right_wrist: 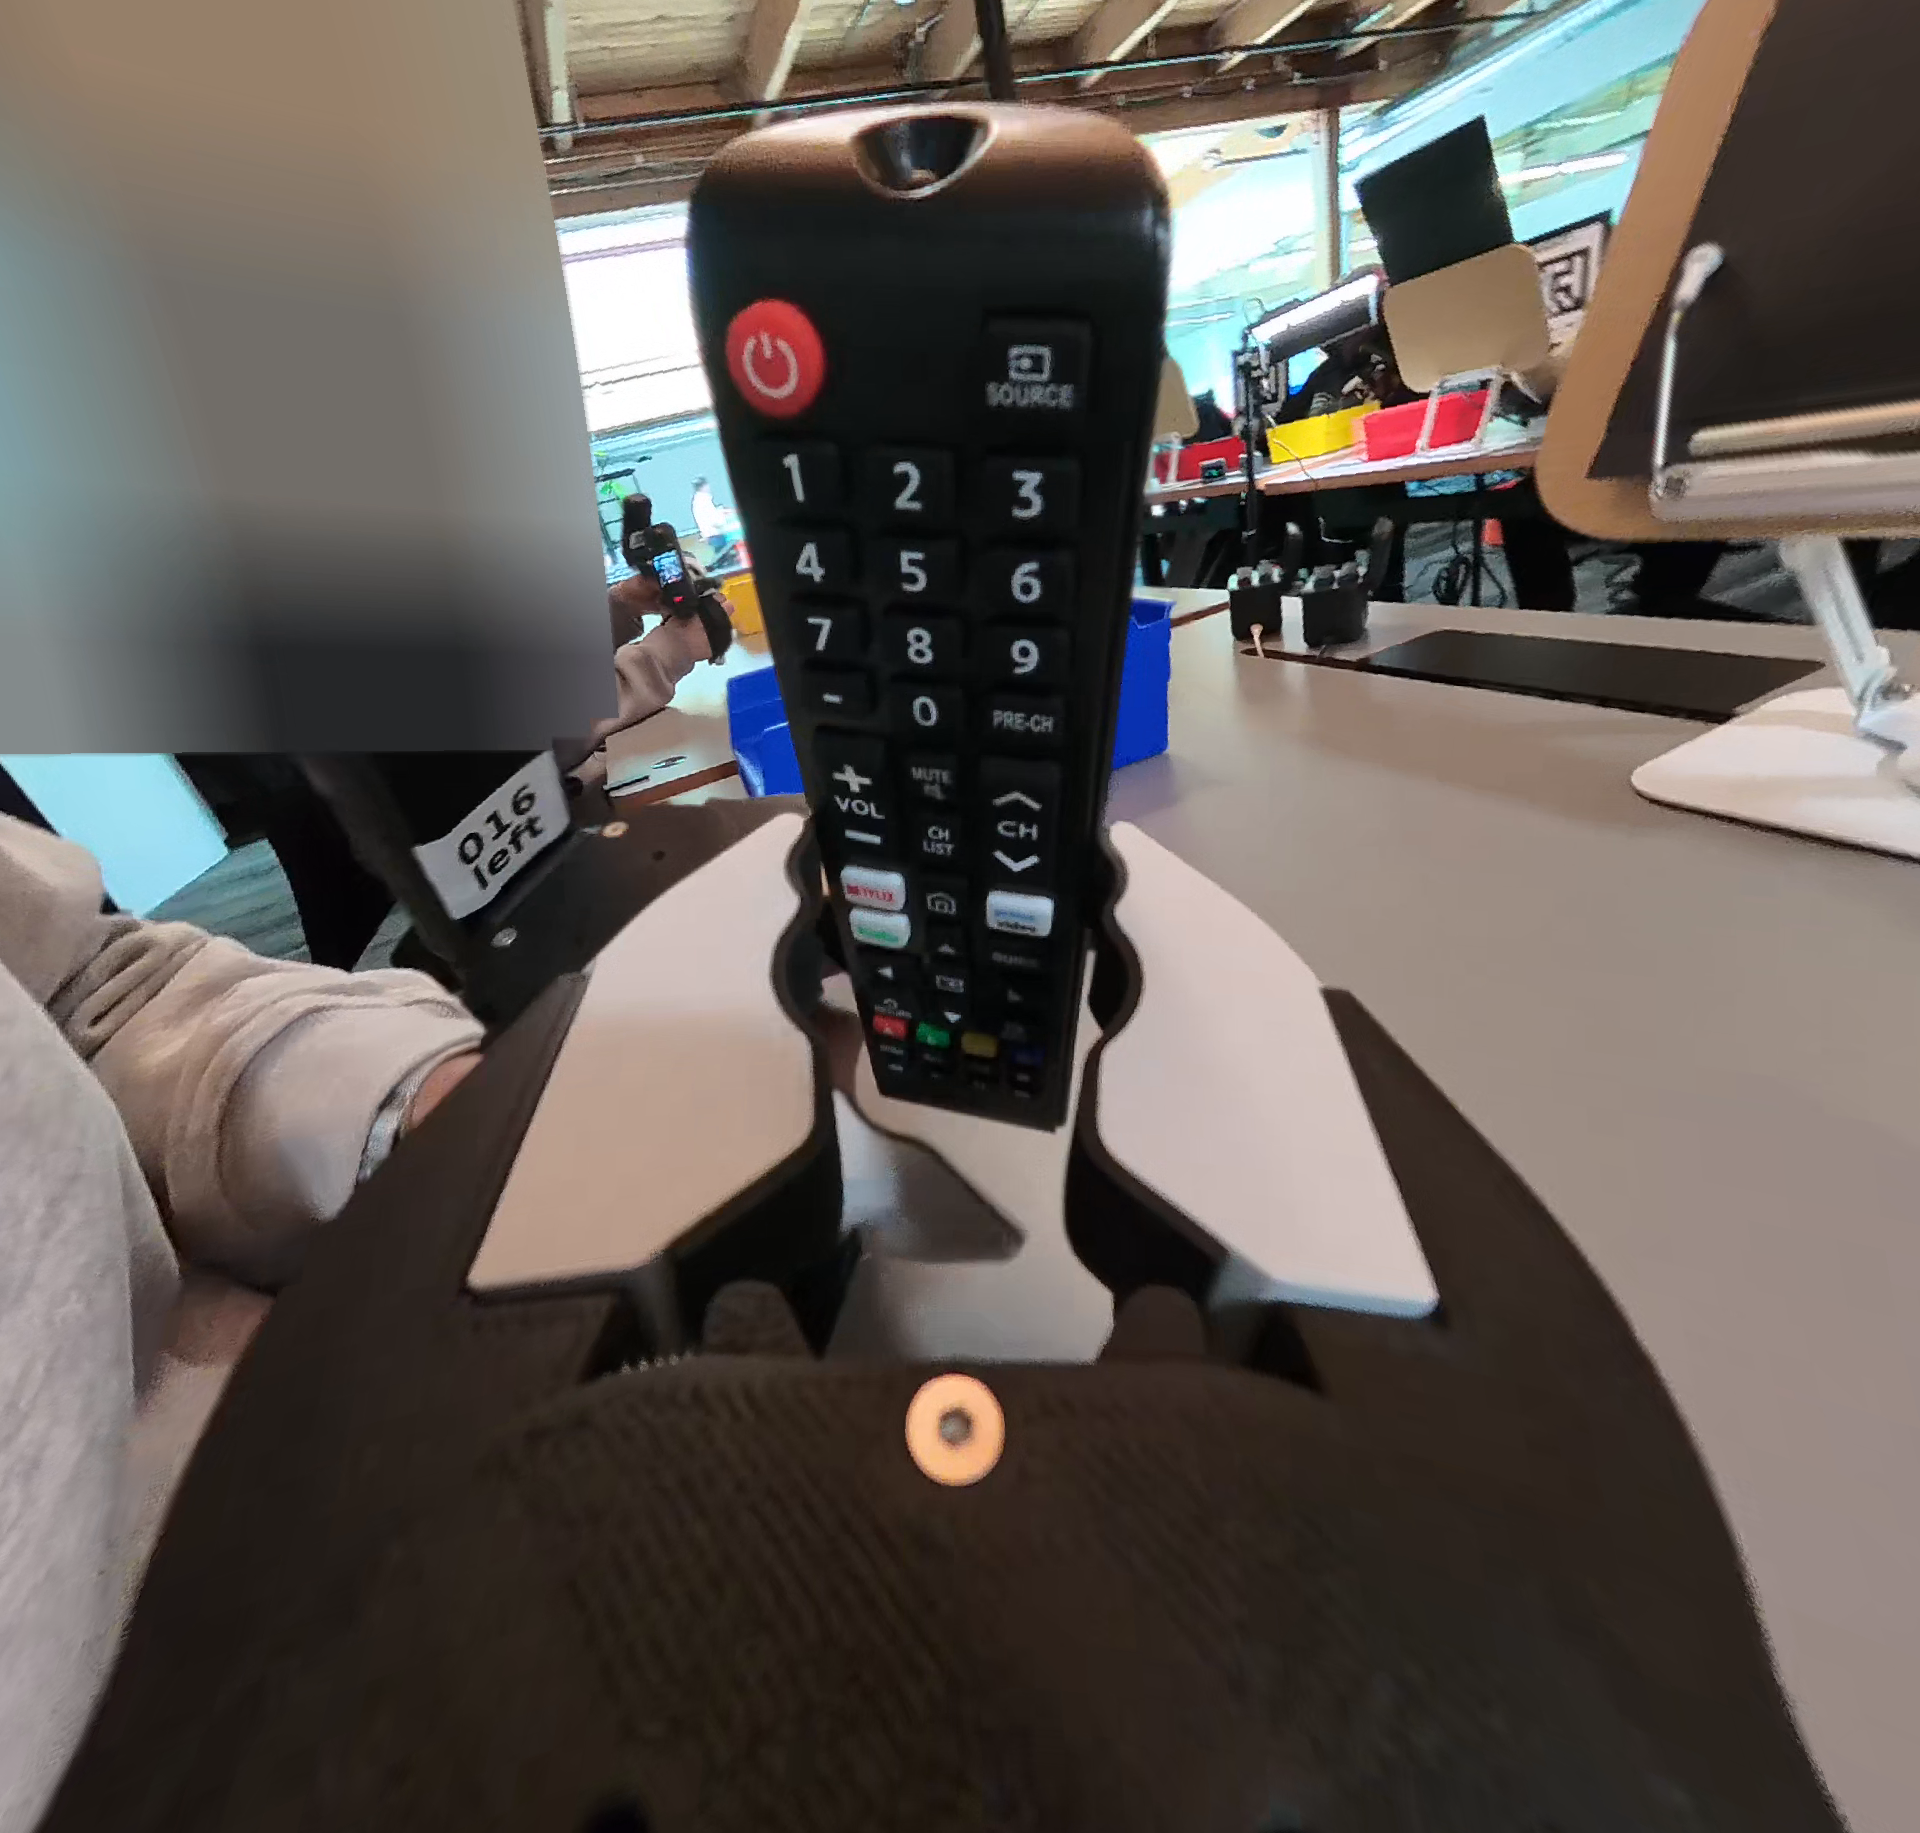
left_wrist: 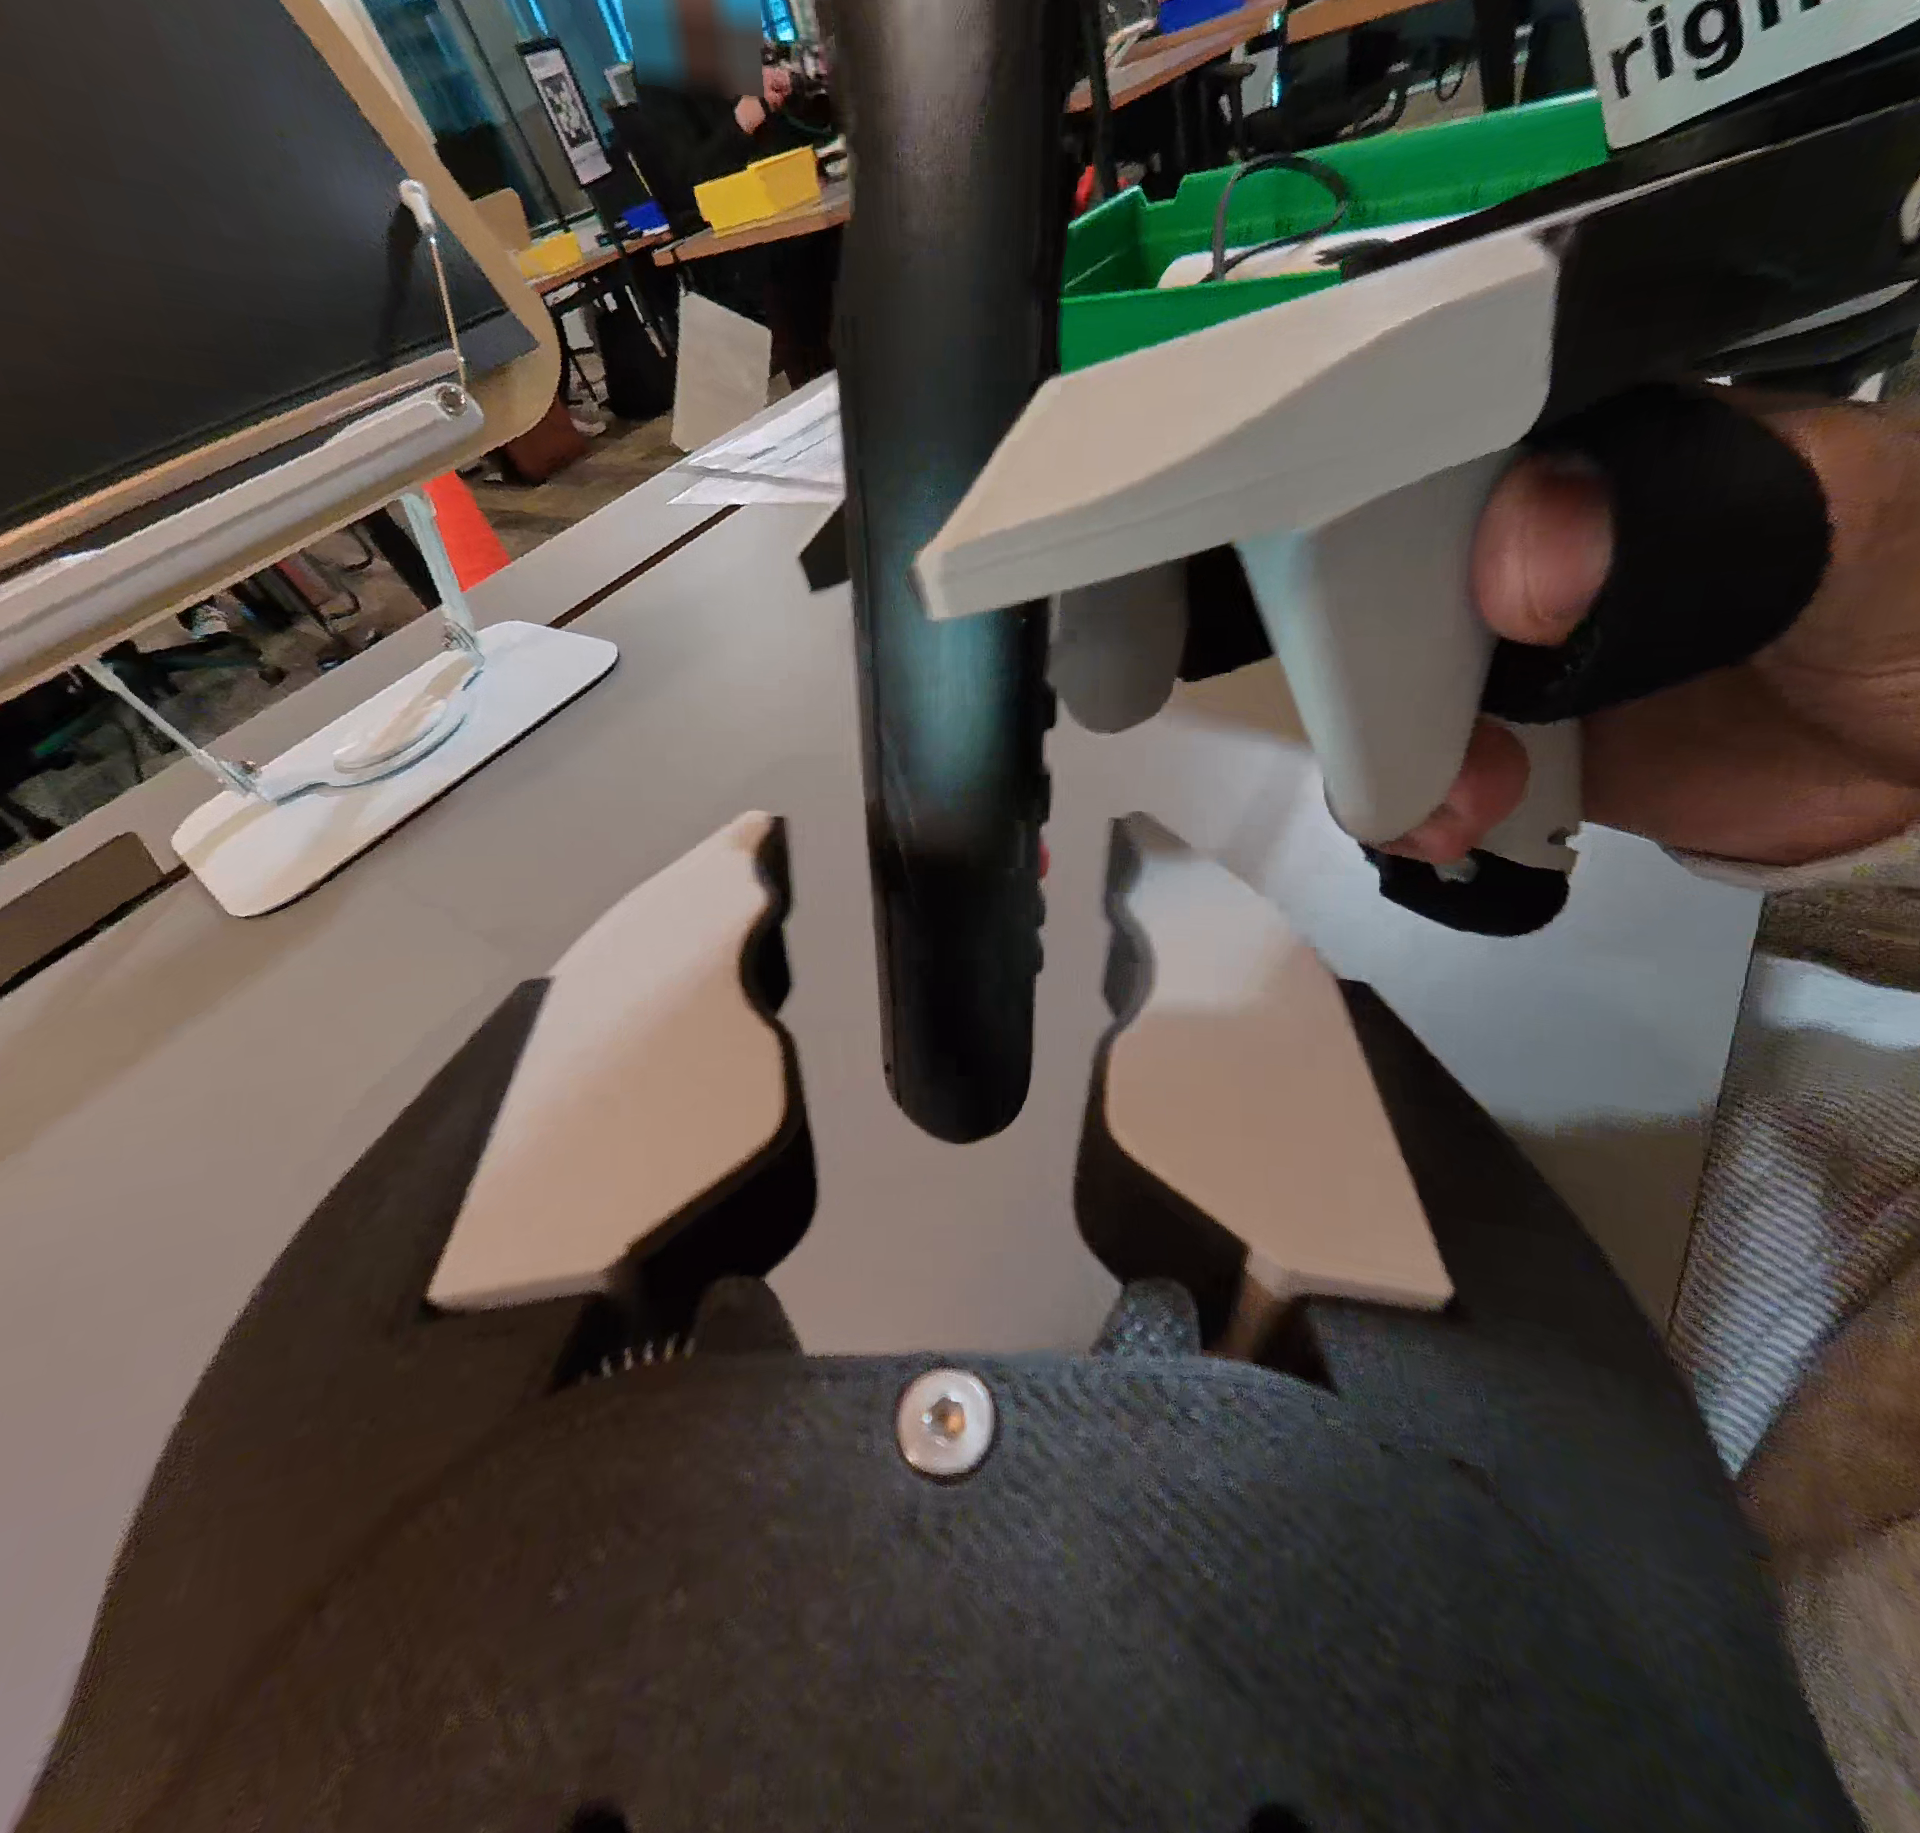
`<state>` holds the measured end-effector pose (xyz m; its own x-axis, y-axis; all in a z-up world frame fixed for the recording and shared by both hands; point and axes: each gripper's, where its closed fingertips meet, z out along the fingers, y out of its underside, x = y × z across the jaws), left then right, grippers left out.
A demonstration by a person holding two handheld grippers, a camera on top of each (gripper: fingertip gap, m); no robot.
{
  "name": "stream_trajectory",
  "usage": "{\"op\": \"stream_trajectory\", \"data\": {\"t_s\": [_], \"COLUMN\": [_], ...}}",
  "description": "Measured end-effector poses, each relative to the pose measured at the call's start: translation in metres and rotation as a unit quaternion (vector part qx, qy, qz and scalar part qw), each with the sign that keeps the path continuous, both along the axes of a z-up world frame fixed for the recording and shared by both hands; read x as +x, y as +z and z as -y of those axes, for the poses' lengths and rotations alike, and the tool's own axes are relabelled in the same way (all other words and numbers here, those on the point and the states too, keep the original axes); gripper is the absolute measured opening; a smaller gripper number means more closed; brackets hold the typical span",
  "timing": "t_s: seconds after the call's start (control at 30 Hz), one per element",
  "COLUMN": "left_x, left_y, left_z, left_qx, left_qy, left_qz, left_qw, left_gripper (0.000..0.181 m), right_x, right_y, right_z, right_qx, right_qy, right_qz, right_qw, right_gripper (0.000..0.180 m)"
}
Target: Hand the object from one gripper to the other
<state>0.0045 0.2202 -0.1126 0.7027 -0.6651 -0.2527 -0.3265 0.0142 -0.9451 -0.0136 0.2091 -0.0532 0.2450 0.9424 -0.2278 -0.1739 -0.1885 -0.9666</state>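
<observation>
My right tongs (right_wrist: 951, 962) squeeze the low end of the black remote (right_wrist: 935, 578), which stands long-way up. In the left wrist view its rounded tip hangs between my left tongs (left_wrist: 945, 936), which are spread wide and not touching it.

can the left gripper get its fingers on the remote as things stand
Probably yes. The remote, held by the right gripper, already hangs between the open left gripper fingers, with nothing between them.
</observation>
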Motion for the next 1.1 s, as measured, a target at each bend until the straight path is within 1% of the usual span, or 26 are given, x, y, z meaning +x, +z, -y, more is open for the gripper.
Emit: {"op": "stream_trajectory", "data": {"t_s": [0.03, 0.1, 0.13, 0.2, 0.27, 0.3, 0.33, 0.37, 0.4, 0.57, 0.67, 0.73, 0.77, 0.8, 0.97, 1.03, 1.1], "left_x": [0.000, 0.002, 0.003, 0.008, 0.012, 0.014, 0.014, 0.013, 0.013, 0.017, 0.024, 0.026, 0.027, 0.028, 0.034, 0.035, 0.035], "left_y": [0.000, 0.001, 0.003, 0.010, 0.015, 0.015, 0.015, 0.015, 0.015, 0.000, -0.005, -0.010, -0.011, -0.011, -0.010, -0.011, -0.011], "left_z": [-0.001, 0.000, 0.001, 0.011, 0.026, 0.032, 0.037, 0.042, 0.047, 0.059, 0.067, 0.071, 0.073, 0.077, 0.074, 0.071, 0.071], "left_qx": [-0.006, -0.026, -0.042, -0.091, -0.162, -0.200, -0.227, -0.240, -0.247, -0.274, -0.272, -0.274, -0.275, -0.275, -0.276, -0.272, -0.262], "left_qy": [-0.003, -0.035, -0.054, -0.125, -0.201, -0.231, -0.251, -0.272, -0.287, -0.316, -0.330, -0.335, -0.341, -0.351, -0.333, -0.323, -0.318], "left_qz": [0.010, 0.046, 0.072, 0.145, 0.207, 0.225, 0.230, 0.228, 0.223, 0.179, 0.159, 0.142, 0.136, 0.133, 0.137, 0.138, 0.133], "left_qw": [1.000, 0.998, 0.995, 0.977, 0.944, 0.925, 0.912, 0.903, 0.898, 0.891, 0.890, 0.890, 0.889, 0.885, 0.891, 0.896, 0.901], "left_gripper": [0.072, 0.097, 0.105, 0.109, 0.104, 0.099, 0.089, 0.075, 0.071, 0.082, 0.082, 0.076, 0.068, 0.052, 0.052, 0.051, 0.051], "right_x": [0.002, 0.004, 0.005, 0.006, 0.008, 0.008, 0.008, 0.008, 0.007, 0.005, 0.005, 0.005, 0.005, 0.005, 0.002, -0.002, -0.004], "right_y": [0.002, 0.005, 0.005, 0.003, 0.000, -0.002, -0.003, -0.005, -0.006, -0.005, -0.007, -0.006, -0.006, -0.006, -0.002, -0.003, -0.004], "right_z": [0.000, 0.002, 0.004, 0.010, 0.017, 0.021, 0.023, 0.025, 0.027, 0.040, 0.044, 0.046, 0.047, 0.047, 0.043, 0.040, 0.040], "right_qx": [0.010, 0.025, 0.029, 0.026, 0.011, 0.007, 0.004, 0.002, 0.001, -0.015, -0.023, -0.025, -0.026, -0.026, -0.031, -0.024, -0.003], "right_qy": [0.009, 0.045, 0.068, 0.118, 0.165, 0.184, 0.197, 0.203, 0.208, 0.249, 0.263, 0.269, 0.271, 0.271, 0.254, 0.234, 0.221], "right_qz": [0.001, 0.004, 0.006, 0.006, 0.005, 0.006, 0.012, 0.019, 0.022, 0.017, 0.020, 0.017, 0.016, 0.016, -0.019, -0.018, -0.010], "right_qw": [1.000, 0.999, 0.997, 0.993, 0.986, 0.983, 0.980, 0.979, 0.978, 0.968, 0.964, 0.963, 0.962, 0.962, 0.966, 0.972, 0.975], "right_gripper": [0.051, 0.050, 0.050, 0.051, 0.051, 0.050, 0.050, 0.051, 0.050, 0.050, 0.050, 0.050, 0.051, 0.051, 0.052, 0.066, 0.070]}}
